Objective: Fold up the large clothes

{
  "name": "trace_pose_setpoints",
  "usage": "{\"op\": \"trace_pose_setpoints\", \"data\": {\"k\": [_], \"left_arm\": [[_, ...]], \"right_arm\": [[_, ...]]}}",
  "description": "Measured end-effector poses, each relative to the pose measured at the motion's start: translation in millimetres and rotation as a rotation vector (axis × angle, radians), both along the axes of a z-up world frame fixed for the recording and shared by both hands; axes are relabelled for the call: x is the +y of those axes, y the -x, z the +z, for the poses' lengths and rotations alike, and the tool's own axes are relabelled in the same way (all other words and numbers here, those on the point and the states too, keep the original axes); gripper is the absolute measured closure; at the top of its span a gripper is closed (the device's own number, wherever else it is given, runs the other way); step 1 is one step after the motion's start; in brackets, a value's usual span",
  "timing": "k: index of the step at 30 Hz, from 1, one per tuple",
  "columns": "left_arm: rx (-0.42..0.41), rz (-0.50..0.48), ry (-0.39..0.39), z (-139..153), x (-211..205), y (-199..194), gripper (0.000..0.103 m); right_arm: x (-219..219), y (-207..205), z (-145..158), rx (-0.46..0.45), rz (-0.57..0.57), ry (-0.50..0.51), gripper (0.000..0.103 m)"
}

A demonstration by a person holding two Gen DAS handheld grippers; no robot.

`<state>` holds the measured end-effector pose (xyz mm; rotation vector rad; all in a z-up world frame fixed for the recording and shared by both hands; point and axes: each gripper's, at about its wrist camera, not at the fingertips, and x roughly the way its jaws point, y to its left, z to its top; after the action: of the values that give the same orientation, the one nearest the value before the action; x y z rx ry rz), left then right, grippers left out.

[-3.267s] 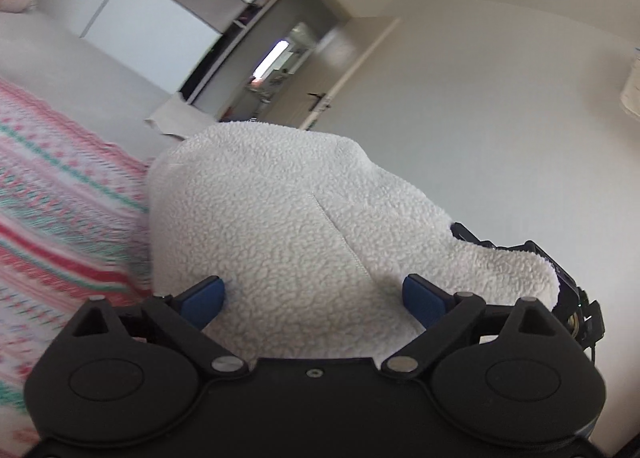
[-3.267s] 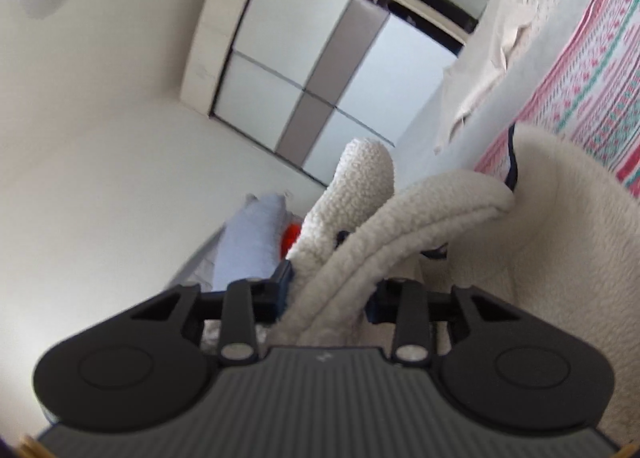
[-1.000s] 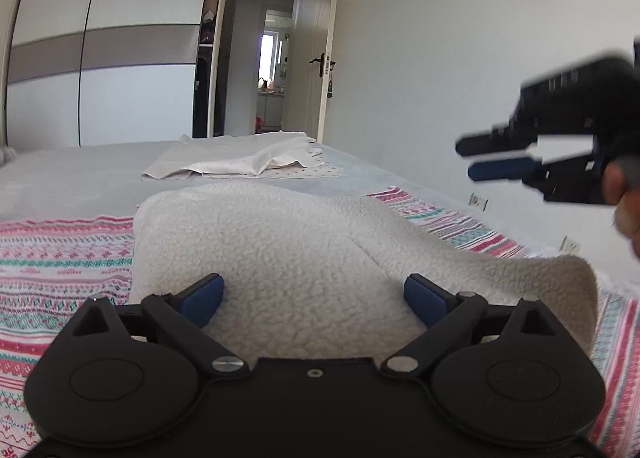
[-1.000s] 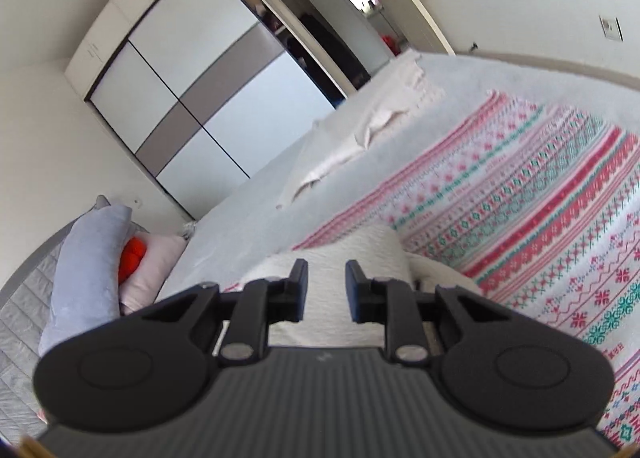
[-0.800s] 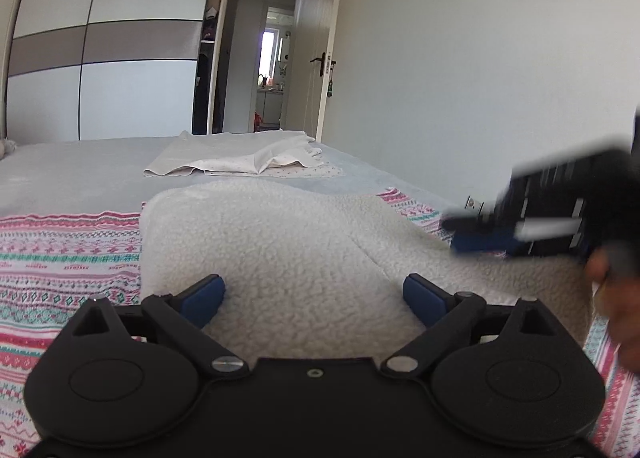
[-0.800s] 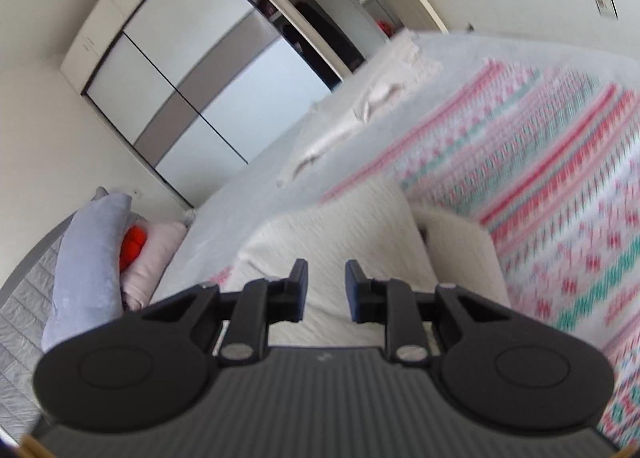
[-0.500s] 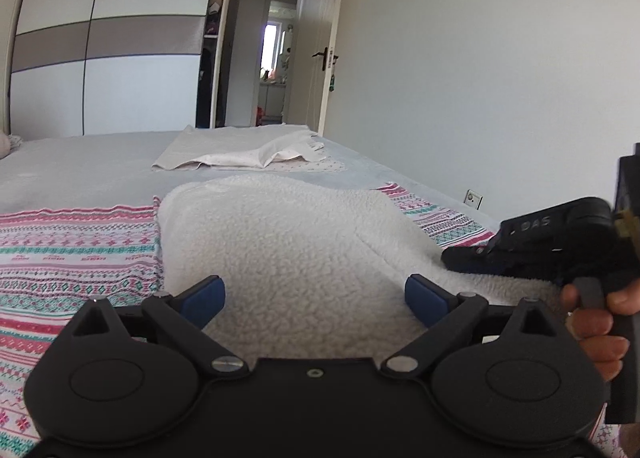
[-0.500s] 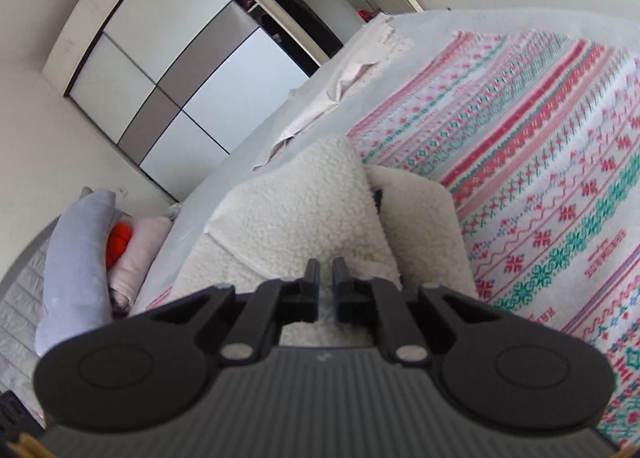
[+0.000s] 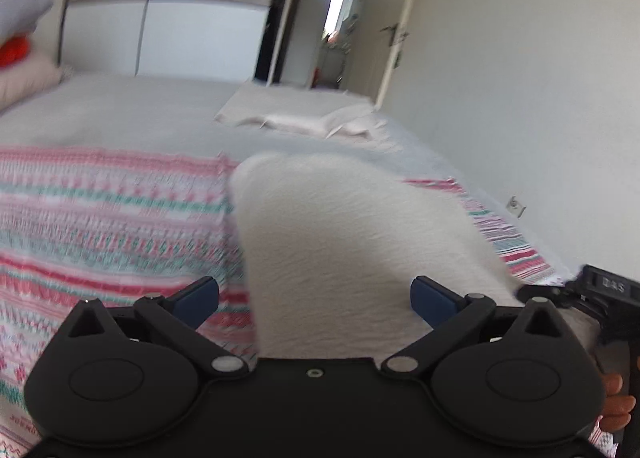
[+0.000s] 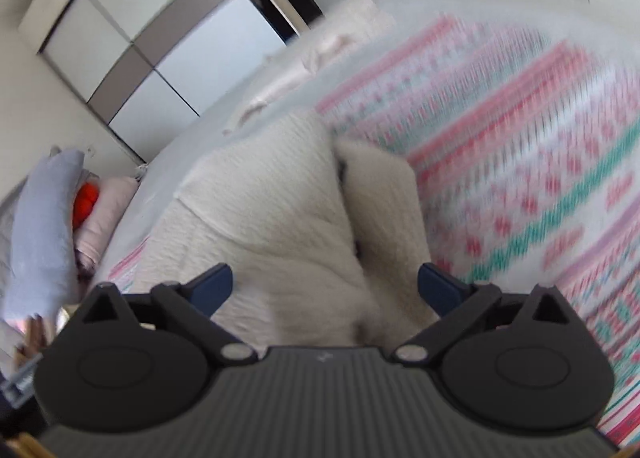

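A cream fleece garment [image 9: 340, 226] lies folded on the bed, a second layer showing beside its top flap [image 10: 280, 198]. My left gripper [image 9: 316, 294] hovers low over its near end. Its jaws are opening wide; the fleece lies between them, with the left pad clear of the cloth. My right gripper [image 10: 326, 282] sits just above the fleece's fold, its jaws also opening, and the pads do not press the cloth. In the left wrist view, a hand [image 9: 616, 406] holding a black tool shows at the lower right edge.
A pink, green and white patterned blanket [image 9: 100, 226] covers the bed under the fleece. Folded pale cloth [image 9: 304, 118] lies at the far end on a grey sheet. Pillows [image 10: 44, 218] are piled at the head. A wardrobe [image 9: 180, 38] and an open door stand beyond.
The fleece, held up by both grippers earlier, now lies on the bed. The right jaws, shut half a second ago, now stand wide apart and lower. The left view has swung and rolled.
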<state>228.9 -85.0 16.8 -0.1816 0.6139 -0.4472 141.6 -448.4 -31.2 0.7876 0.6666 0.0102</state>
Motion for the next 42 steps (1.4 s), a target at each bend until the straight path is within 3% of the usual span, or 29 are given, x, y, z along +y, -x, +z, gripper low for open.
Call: {"op": "trace_pose_setpoints", "data": {"k": [1,6,8,12,15,17,19,23,27,30,32,36,39,42], "left_arm": [[0.05,-0.004,0.049,-8.0,8.7,-8.7,0.0],[0.489,-0.08,0.546,-71.8,44.9,-58.3,0.0],[0.612,-0.1,0.71,-99.9,46.6,-68.0,0.0],[0.608,-0.116,0.828,-123.2,47.0,-69.1,0.0],[0.573,-0.122,0.828,-122.4,45.9,-64.5,0.0],[0.505,-0.116,0.783,-112.9,44.2,-54.4,0.004],[0.431,-0.104,0.723,-96.5,43.3,-42.8,0.015],[0.337,-0.074,0.665,-64.7,68.9,-22.9,0.02],[0.296,-0.038,0.619,-46.4,117.6,5.0,0.02],[0.309,-0.007,0.589,-53.8,153.7,28.3,0.02],[0.31,0.025,0.545,-65.6,167.7,39.9,0.02],[0.153,0.034,0.45,-55.2,171.9,63.1,0.019],[-0.019,0.015,0.383,-38.5,162.1,80.2,0.019],[-0.09,0.021,0.386,-37.7,162.4,90.8,0.019]], "right_arm": [[-5.4,0.0,-9.7,-0.011,-0.005,-0.05,0.0],[-29.6,-3.6,-51.5,-0.034,0.002,-0.309,0.0],[-33.5,-6.8,-63.3,-0.038,0.029,-0.395,0.0],[-27.8,-10.3,-64.4,-0.048,0.054,-0.39,0.0],[-26.6,-11.0,-65.6,-0.084,0.092,-0.418,0.009],[-21.2,-7.4,-62.2,-0.152,0.138,-0.409,0.017],[-12.3,-3.6,-49.1,-0.194,0.186,-0.384,0.017],[21.9,3.7,-21.3,-0.262,0.308,-0.388,0.017],[71.2,7.4,-5.4,-0.237,0.425,-0.349,0.017],[100.6,7.5,-11.8,-0.165,0.484,-0.329,0.016],[112.1,8.0,-20.3,-0.111,0.473,-0.292,0.011],[109.3,26.6,-13.1,-0.098,0.413,-0.242,0.009],[92.2,56.4,-2.4,-0.11,0.348,-0.217,0.009],[79.3,85.8,9.4,-0.138,0.305,-0.225,0.009]]}}
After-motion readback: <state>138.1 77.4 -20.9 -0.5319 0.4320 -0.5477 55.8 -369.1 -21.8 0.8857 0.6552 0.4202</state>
